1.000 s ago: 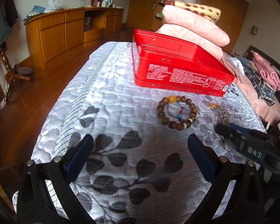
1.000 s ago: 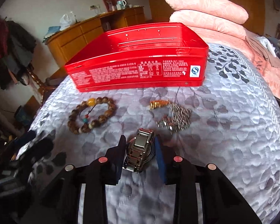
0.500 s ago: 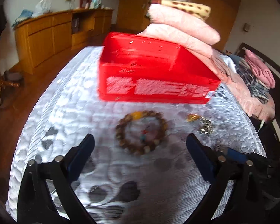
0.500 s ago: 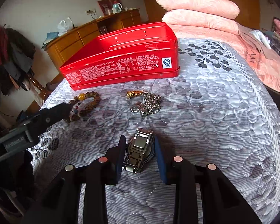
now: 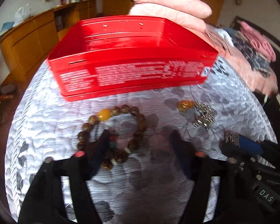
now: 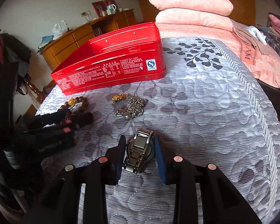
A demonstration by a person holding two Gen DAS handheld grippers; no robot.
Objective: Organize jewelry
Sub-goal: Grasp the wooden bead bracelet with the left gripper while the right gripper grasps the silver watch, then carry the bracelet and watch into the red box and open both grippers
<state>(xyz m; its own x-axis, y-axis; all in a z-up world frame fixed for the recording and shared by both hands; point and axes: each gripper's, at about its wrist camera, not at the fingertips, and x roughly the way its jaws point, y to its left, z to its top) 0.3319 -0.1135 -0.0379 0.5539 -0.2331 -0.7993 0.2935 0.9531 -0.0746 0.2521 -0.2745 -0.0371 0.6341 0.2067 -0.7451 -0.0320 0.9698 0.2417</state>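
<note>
1. The left hand-held gripper (image 5: 138,141) hangs low over the bed (image 6: 205,112), its jaws apart and just now closing; one blue pad lies inside the ring of the wooden bead bracelet (image 5: 113,130), the other outside it. The blur makes it hard to tell, but the pads do not appear to press on the beads.
2. The right hand-held gripper (image 6: 140,149) is clamped on a silver metal wristwatch (image 6: 140,147), a pad on each side of the case.
3. A silver chain necklace with a gold-coloured charm (image 6: 130,106) lies heaped on the quilt between the bracelet and the watch, touching neither.
4. The open red tin box (image 6: 112,63) stands just beyond the jewelry, with white print on its near wall.
5. Pink pillows (image 6: 190,5) are stacked behind the box.
</note>
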